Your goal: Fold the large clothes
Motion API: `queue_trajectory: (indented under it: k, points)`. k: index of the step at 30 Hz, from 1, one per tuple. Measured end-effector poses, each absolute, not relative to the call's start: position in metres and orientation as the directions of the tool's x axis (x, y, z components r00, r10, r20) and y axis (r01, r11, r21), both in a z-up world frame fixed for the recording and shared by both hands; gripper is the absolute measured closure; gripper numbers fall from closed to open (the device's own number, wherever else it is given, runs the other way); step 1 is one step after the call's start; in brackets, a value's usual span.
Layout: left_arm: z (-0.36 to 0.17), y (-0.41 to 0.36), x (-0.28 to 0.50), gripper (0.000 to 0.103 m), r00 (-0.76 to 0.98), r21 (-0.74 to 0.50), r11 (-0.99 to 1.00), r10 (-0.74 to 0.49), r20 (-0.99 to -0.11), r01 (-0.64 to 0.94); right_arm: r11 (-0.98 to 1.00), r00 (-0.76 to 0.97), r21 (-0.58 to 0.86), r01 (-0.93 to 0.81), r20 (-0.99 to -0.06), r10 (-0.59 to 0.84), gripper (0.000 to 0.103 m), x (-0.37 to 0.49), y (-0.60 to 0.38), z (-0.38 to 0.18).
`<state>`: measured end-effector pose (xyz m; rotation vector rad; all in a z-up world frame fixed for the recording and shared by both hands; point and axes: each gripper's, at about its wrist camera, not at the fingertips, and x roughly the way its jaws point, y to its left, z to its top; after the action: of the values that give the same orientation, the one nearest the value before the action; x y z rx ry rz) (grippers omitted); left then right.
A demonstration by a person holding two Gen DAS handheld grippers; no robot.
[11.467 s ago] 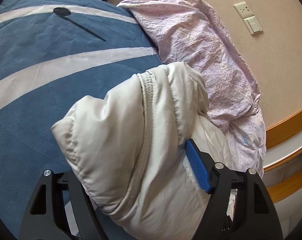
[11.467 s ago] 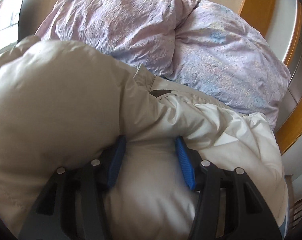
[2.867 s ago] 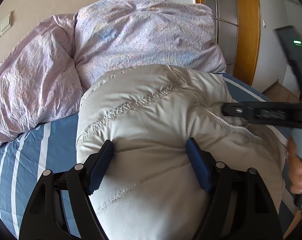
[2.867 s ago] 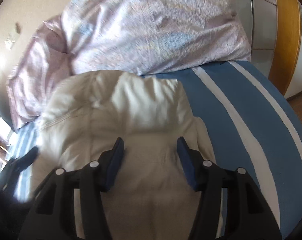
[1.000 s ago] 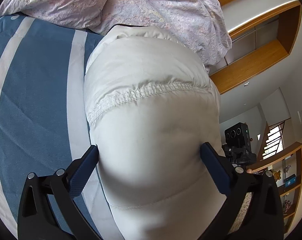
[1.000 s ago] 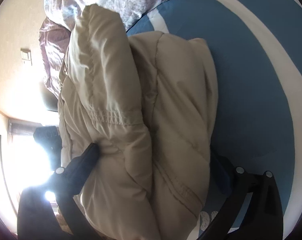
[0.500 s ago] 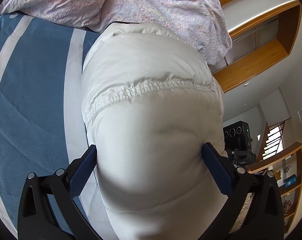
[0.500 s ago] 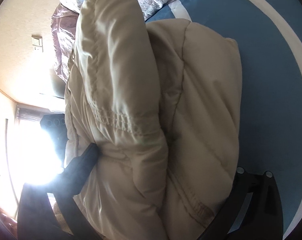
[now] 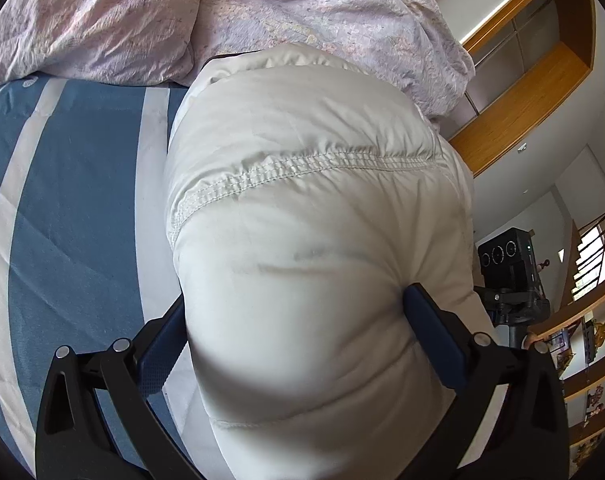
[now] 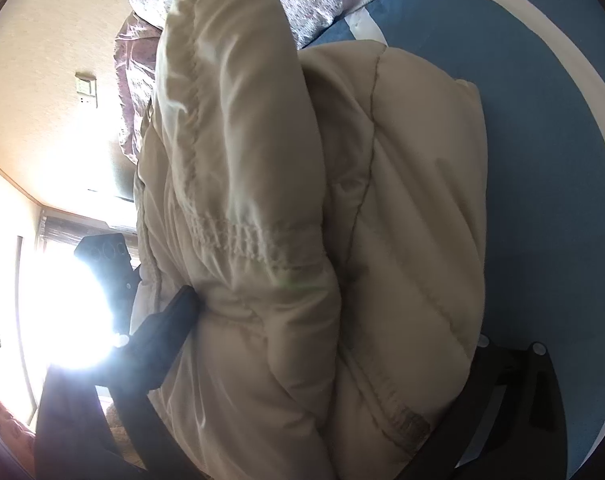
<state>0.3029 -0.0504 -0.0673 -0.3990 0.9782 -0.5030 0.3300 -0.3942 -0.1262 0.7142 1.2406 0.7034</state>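
Note:
A cream puffy down jacket (image 9: 302,208) is bundled into a thick folded mass over the blue-and-white striped bed cover (image 9: 70,200). My left gripper (image 9: 298,312) has its jaws spread wide around one end of the bundle, with both blue pads (image 9: 434,332) pressed into it. In the right wrist view the jacket (image 10: 302,220) fills the frame. My right gripper (image 10: 330,332) grips the other end, jaws wide, its right finger hidden under fabric.
Rumpled lilac floral bedding (image 9: 222,16) lies just beyond the jacket at the head of the bed. A wooden headboard and shelf (image 9: 534,92) stand on the right. A black camera on a stand (image 9: 510,264) stands beside the bed. Bright window glare (image 10: 70,312) fills the left.
Both grippers have pushed slightly further into the jacket bundle, and it looms larger in both views. The grip on both ends is unchanged.

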Motion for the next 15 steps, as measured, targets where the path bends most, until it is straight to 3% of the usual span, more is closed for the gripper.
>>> queue_trajectory:
  k: [10,15]
  points:
    - [-0.054,-0.057,0.292,0.019,0.507,-0.464,0.844,-0.533,-0.678,0.267,0.583,0.271,0.797,-0.158,-0.533,0.801,0.04,0.311,-0.392,-0.114]
    - [-0.042,-0.052,0.284,0.025,0.529,-0.452,0.844,-0.534,-0.66,0.288,0.56,0.3,0.807,-0.186,-0.496,0.815,0.048,0.304,-0.388,-0.109]
